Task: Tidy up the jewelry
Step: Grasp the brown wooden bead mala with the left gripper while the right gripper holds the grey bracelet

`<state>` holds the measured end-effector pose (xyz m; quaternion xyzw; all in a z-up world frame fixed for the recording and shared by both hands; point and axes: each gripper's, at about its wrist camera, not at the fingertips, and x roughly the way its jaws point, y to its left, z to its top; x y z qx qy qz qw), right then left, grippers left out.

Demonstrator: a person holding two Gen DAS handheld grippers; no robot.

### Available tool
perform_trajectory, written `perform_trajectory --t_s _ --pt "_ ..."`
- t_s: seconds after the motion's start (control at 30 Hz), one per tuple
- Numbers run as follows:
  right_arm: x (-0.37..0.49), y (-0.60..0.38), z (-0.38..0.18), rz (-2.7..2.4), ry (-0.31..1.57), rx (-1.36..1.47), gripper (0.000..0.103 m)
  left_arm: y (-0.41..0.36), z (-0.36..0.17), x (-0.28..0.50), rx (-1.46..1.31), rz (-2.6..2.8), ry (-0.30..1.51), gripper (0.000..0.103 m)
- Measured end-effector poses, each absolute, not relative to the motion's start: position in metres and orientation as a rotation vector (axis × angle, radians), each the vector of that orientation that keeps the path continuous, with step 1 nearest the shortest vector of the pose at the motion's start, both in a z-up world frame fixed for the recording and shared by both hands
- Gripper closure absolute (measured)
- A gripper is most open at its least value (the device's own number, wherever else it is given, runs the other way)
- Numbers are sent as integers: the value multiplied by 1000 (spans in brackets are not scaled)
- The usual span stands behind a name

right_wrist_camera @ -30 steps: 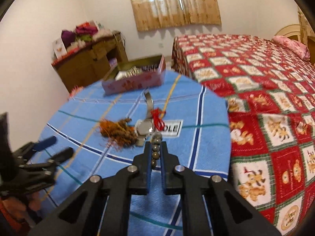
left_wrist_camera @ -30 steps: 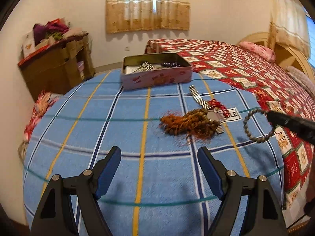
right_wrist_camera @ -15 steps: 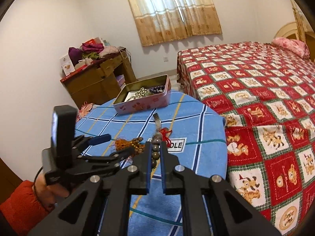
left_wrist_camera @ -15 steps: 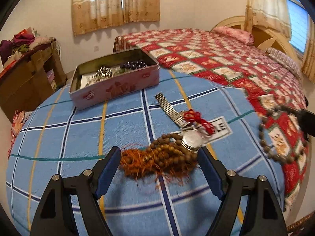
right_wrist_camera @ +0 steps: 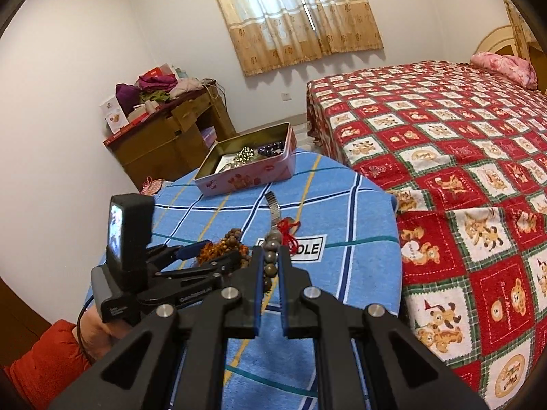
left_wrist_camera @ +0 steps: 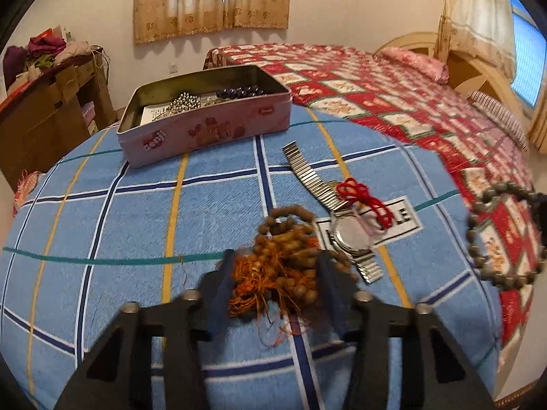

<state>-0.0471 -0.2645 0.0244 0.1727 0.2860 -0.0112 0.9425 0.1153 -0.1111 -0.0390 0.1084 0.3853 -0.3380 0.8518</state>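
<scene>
— What's under you?

— A blue checked cloth [left_wrist_camera: 143, 205] on the table, a red quilted bed [right_wrist_camera: 461, 143] beside it, curtains [right_wrist_camera: 294, 13] behind.

— And your tongs?

— My left gripper [left_wrist_camera: 273, 283] has just been closing round the brown bead bundle [left_wrist_camera: 287, 256]; my right gripper [right_wrist_camera: 270, 266] is clamped on a bead bracelet [left_wrist_camera: 502, 235]. The watch [left_wrist_camera: 348, 235] lies near the pink tin [left_wrist_camera: 205, 130].
</scene>
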Motion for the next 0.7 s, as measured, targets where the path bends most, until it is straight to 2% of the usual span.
perform_trajectory --t_s 0.03,0.27,0.7 --pt "-47 -264 24 -18 584 358 92 -108 -36 114 212 -712 816 74" --pt "-54 -258 33 6 557 379 92 -77 -14 94 78 -724 780 74" --pt "-66 -237 58 82 472 367 92 -33 47 43 -28 -797 537 74"
